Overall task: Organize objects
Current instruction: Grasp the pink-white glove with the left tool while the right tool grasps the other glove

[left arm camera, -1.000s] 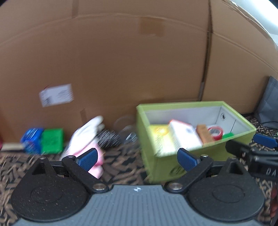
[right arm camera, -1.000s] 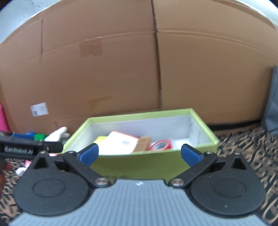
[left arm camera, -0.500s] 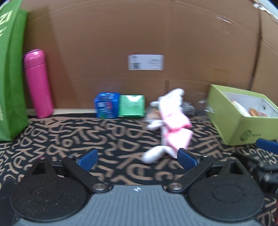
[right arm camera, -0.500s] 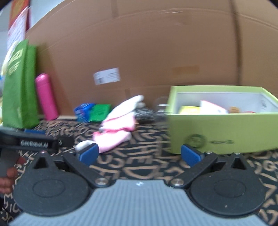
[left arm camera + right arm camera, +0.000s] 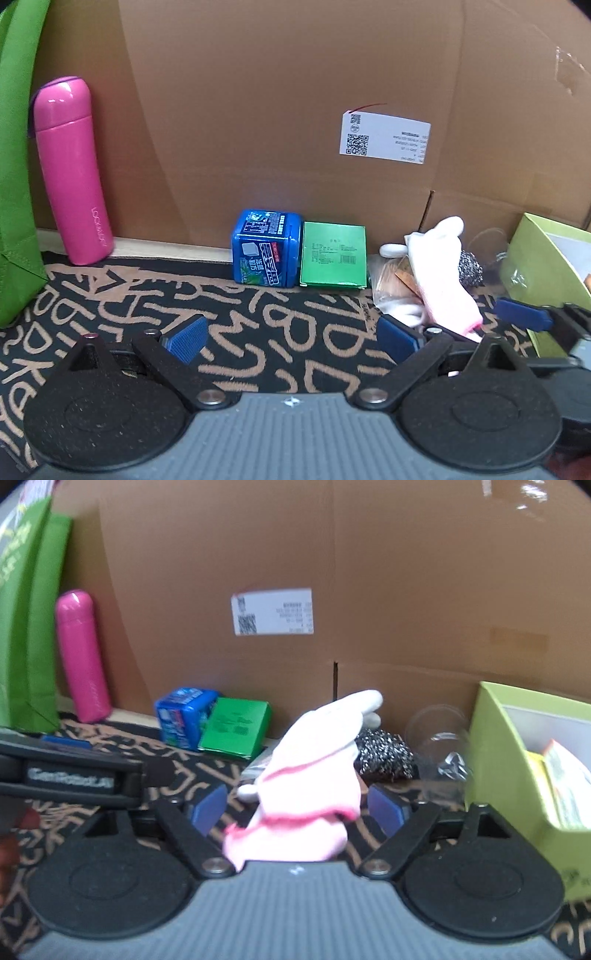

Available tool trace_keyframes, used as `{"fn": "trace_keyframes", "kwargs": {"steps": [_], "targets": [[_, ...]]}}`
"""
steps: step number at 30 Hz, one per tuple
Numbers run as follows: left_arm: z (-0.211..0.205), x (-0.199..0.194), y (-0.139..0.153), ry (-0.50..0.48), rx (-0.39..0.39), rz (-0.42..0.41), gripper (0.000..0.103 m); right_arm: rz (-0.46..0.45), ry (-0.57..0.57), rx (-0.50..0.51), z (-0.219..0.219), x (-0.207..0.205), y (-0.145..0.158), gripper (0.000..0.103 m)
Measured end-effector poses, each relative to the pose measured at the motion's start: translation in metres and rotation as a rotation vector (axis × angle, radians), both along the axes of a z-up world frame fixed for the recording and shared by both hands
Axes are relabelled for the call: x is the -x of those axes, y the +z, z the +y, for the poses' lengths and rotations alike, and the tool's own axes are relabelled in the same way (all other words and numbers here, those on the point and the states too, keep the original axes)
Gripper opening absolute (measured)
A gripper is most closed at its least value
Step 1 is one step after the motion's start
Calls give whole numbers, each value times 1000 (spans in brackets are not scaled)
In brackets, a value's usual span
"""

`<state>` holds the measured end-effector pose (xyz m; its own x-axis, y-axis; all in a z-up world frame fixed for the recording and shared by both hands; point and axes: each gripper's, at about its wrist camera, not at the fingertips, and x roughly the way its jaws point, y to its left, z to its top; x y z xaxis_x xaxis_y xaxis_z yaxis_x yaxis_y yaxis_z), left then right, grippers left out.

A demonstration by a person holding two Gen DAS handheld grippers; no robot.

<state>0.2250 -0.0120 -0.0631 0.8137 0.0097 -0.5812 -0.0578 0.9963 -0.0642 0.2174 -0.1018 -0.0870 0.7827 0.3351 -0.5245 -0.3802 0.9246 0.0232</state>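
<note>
Jaws: both pairs wide apart, holding nothing | change: both views swung from lime-green cardboard box (image 5: 517, 746) toward clutter; right gripper (image 5: 297, 806) now straddles soft pink-and-white fabric glove (image 5: 314, 771) | left gripper (image 5: 290, 338) over bare mat; blue cube tub (image 5: 264, 249) ahead | judgement: glove next for box.

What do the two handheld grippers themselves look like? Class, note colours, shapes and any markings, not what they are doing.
Each gripper, left gripper and right gripper, has a ribbed grey body with a small white mark, two round textured black discs, black link arms on silver pivots, and blue ridged finger pads. In the right wrist view the left gripper's black side carries white lettering, too blurred to read fully.
</note>
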Motion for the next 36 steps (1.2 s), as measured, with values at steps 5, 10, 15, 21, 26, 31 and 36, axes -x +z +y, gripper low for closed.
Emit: {"fn": "trace_keyframes", "kwargs": {"steps": [5,10,15,21,26,31,36], "targets": [[1,-3,-3,-35,4,-3,101,-12,0,18,-6,3,4,14],[-10,-3,-8,-131,67,29,101,-26,-31,12,-38,38,12,6],[-43,-9,-14,-238,47,37,90,-19,-32,17,-67,74,11,6],[-59,-17,-26,-354,87,90,14,-34,-43,38,-72,72,18,9],[-47,7,-22,-376,86,92,10,-32,-13,-19,-55,46,22,48],[-34,27,-23,-385,97,104,10,11,45,-13,-15,3,18,62],[-33,23,-23,-357,95,105,24,35,9,64,12,-34,0,73]]}}
